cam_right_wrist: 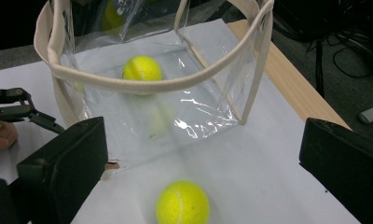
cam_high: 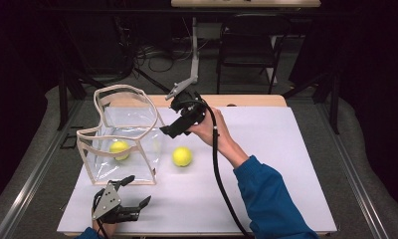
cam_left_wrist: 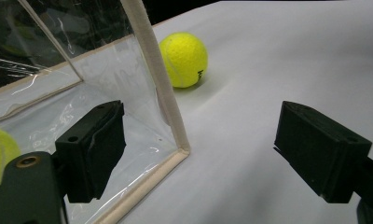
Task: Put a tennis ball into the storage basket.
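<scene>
A clear plastic bag [cam_high: 122, 130] with beige trim stands open on the left of the white table. One yellow tennis ball [cam_high: 119, 148] lies inside it. A second tennis ball [cam_high: 182, 156] rests on the table just right of the bag. My right gripper [cam_high: 171, 129] hovers open above that ball and beside the bag's right wall; in the right gripper view the loose ball [cam_right_wrist: 182, 203] lies below its spread jaws and the bagged ball [cam_right_wrist: 141, 70] beyond. My left gripper [cam_high: 140, 188] is open at the bag's near right corner [cam_left_wrist: 177, 144], holding nothing.
The white sheet [cam_high: 276, 164] has free room to the right of the balls. A wooden table edge [cam_high: 247, 100] runs along the back. A grey jointed stand [cam_high: 187, 79] rises behind the right gripper, with a black chair [cam_high: 249, 45] farther back.
</scene>
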Tool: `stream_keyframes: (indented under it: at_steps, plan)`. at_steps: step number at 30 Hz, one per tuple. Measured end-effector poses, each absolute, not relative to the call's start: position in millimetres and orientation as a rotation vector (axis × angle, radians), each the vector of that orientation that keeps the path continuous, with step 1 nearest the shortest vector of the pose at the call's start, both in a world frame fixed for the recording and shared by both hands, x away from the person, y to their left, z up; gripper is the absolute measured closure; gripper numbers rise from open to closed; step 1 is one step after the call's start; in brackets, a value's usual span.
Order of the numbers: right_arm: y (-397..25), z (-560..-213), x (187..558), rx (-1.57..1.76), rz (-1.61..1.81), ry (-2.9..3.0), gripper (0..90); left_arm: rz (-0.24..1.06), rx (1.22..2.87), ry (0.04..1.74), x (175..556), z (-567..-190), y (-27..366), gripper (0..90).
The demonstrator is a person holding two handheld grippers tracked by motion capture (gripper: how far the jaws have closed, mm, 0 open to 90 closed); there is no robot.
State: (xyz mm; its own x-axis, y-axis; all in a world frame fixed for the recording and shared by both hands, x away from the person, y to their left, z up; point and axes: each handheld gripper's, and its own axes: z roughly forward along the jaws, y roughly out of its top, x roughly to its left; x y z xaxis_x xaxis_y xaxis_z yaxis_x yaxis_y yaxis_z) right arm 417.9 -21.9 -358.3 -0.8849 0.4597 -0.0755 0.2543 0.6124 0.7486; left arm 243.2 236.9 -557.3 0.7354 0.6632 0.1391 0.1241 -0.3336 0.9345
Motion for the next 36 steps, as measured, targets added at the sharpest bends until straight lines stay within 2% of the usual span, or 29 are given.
stream_keyframes:
  at_steps: [31,36]
  plan:
    - [-65.7,-387.6,397.5,0.630,1.115,2.583,0.0,0.623,1.846,0.613,240.7,-556.9,240.3,16.0]
    - [-71.8,-403.0,395.1,0.648,1.087,2.599,0.0,0.618,1.849,0.604,241.6,-557.2,239.6,16.0]
